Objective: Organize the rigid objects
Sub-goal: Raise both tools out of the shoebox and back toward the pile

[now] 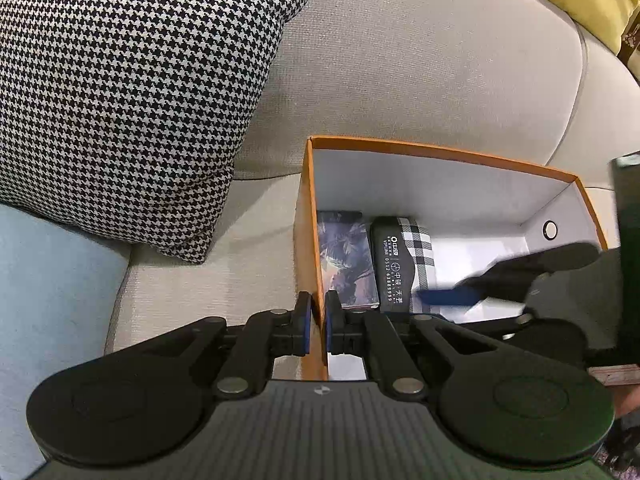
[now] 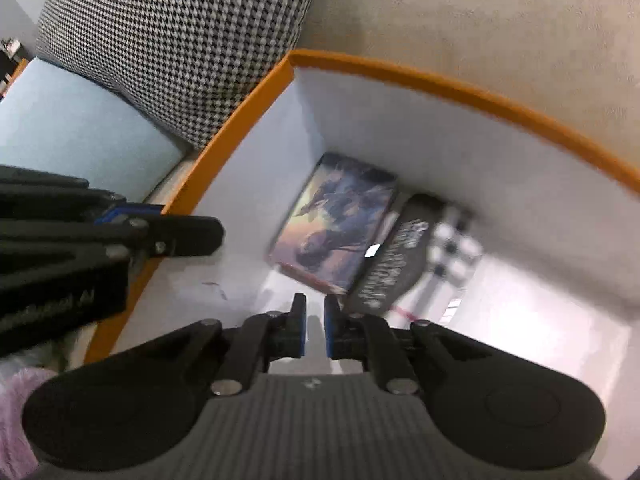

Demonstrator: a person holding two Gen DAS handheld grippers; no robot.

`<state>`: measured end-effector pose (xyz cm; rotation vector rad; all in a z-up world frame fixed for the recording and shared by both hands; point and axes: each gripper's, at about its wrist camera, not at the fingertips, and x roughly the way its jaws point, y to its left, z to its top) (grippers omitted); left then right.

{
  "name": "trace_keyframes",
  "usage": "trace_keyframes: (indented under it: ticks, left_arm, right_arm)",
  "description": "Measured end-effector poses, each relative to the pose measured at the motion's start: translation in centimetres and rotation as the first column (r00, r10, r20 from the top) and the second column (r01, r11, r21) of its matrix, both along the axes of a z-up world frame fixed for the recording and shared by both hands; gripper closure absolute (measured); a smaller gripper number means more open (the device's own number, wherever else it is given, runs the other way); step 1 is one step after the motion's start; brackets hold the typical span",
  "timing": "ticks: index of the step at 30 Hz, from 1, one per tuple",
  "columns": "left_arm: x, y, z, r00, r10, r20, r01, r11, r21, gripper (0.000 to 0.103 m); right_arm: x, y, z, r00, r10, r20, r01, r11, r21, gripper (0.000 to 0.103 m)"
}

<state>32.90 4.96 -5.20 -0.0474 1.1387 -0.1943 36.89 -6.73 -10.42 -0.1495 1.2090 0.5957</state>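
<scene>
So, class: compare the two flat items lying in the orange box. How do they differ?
The picture box has a painted, cloudy cover; the black case carries white print and a checked edge. The picture box lies against the side wall, the black case further in. Both lie flat, side by side.

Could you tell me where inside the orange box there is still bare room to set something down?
The box floor is bare right of the black case, toward the far wall. The left end is crowded: picture box and case lie side by side, left gripper clamping that wall.
</scene>
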Motion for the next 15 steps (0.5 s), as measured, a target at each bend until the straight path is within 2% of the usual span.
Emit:
trace_keyframes:
  ticks: [1,2,3,7,11,13,15]
  left_arm:
    - [0.1,0.0,0.0,1.0,0.002,0.0,-0.002,1.0,0.001,0.096]
    - [0.2,0.0,-0.1,1.0,0.004,0.0,-0.004,1.0,0.002,0.096]
    - [0.3,-0.1,-0.1,1.0,0.006,0.0,-0.006,1.0,0.003,0.096]
    - [0.4,-0.1,0.0,1.0,0.015,0.001,-0.015,1.0,0.001,0.096]
    - [0.3,-0.1,0.3,1.0,0.017,0.005,-0.017,1.0,-0.002,0.096]
    - [0.3,-0.2,0.3,1.0,0.013,0.009,-0.013,1.0,0.001,0.096]
    - [0.1,-0.2,0.4,1.0,0.013,0.011,-0.013,1.0,0.001,0.096]
  right_arm:
    - [-0.1,-0.2,0.2,1.0,0.01,0.029,-0.01,0.999,-0.032,0.065]
    - [-0.3,-0.4,0.2,0.998,0.027,0.057,-0.023,0.997,-0.068,0.05]
    - [-0.3,-0.7,0.0,0.997,0.049,0.065,-0.043,0.994,-0.097,0.047]
    - [-0.4,-1.2,-1.7,0.993,0.116,0.013,-0.113,0.981,-0.161,0.048]
    - [-0.1,-0.6,-3.4,0.983,0.185,0.014,-0.177,0.957,-0.229,0.056]
    - [-0.3,-0.4,-3.8,0.971,0.237,0.027,-0.222,0.94,-0.258,0.056]
    - [-0.7,-0.2,-3.9,0.946,0.321,0.053,-0.293,0.912,-0.288,0.058]
